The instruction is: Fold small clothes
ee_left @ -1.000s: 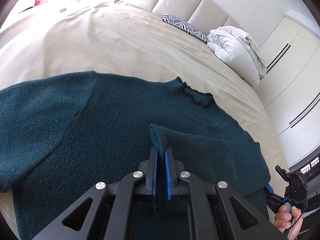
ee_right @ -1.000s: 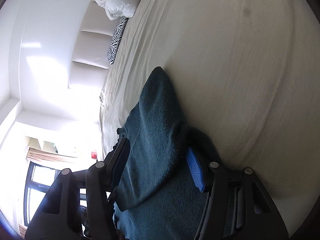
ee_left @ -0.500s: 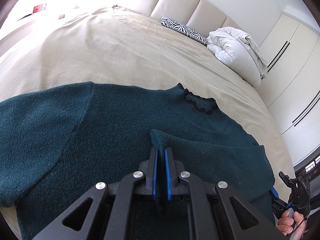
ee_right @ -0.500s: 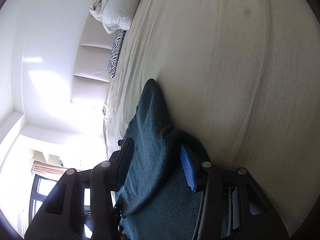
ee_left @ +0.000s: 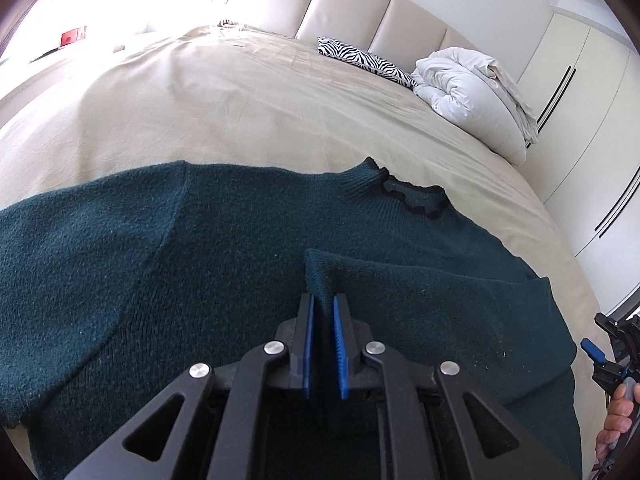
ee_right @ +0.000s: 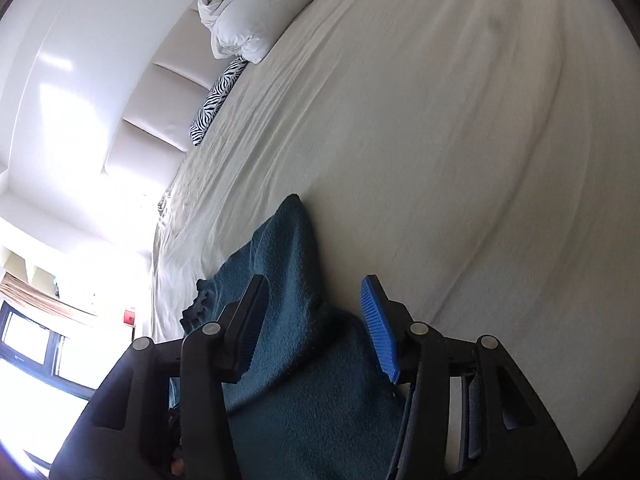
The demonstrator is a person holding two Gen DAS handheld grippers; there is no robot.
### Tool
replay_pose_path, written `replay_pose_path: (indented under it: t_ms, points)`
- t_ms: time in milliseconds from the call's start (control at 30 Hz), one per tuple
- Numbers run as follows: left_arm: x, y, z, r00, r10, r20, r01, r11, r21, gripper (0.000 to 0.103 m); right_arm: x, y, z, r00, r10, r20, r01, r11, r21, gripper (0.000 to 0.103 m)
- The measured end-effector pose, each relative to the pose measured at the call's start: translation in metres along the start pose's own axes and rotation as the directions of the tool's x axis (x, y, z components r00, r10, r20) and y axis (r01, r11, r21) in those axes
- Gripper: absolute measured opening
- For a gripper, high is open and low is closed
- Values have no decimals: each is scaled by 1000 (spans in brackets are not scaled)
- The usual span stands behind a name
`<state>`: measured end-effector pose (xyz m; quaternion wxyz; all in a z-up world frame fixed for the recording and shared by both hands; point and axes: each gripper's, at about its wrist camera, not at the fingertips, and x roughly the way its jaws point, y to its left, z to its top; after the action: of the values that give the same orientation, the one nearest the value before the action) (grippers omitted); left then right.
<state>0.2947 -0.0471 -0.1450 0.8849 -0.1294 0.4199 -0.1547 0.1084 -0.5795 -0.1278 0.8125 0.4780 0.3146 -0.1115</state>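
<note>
A dark teal knit sweater lies spread on the beige bed, neck with black scalloped trim toward the far right. Its right sleeve is folded across the body. My left gripper is shut on the cuff end of that sleeve, low over the sweater's middle. In the right wrist view my right gripper is open, its jaws straddling a raised fold of the sweater at its edge. The right gripper also shows at the lower right edge of the left wrist view.
A zebra-print pillow and a rolled white duvet lie at the padded headboard. White wardrobe doors stand on the right. Windows are beyond the bed's far side.
My left gripper has stayed shut on the sleeve and drawn back slightly toward me. My right gripper has stayed open and slid back along the sweater's edge.
</note>
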Motion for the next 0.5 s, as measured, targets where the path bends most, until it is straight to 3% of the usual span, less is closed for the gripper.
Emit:
replay_pose_path:
  t_ms: [100, 167, 300, 333, 400, 433, 500]
  points:
    - [2, 5, 0, 1000, -25, 1, 25, 999, -21, 13, 29, 18, 23, 999, -20, -43, 16, 996, -85, 48]
    - [2, 6, -1, 999, -32, 4, 32, 999, -23, 13, 56, 29, 37, 994, -75, -74, 63, 987, -150, 48]
    - [5, 9, -3, 999, -49, 8, 49, 998, -35, 13, 100, 33, 57, 986, -113, -124, 87, 976, -200, 48]
    - [6, 9, -4, 999, -50, 10, 50, 998, -34, 13, 105, 38, 59, 986, -121, -118, 92, 970, -226, 45]
    - [6, 11, -4, 998, -55, 13, 55, 998, -36, 13, 116, 50, 62, 982, -118, -146, 72, 956, -283, 28]
    - [6, 12, -4, 998, -58, 14, 58, 998, -37, 13, 123, 56, 61, 975, -148, -163, 89, 941, -325, 18]
    - [6, 12, -4, 998, -61, 17, 61, 997, -38, 13, 131, 66, 56, 965, -220, -142, 142, 896, -420, 10]
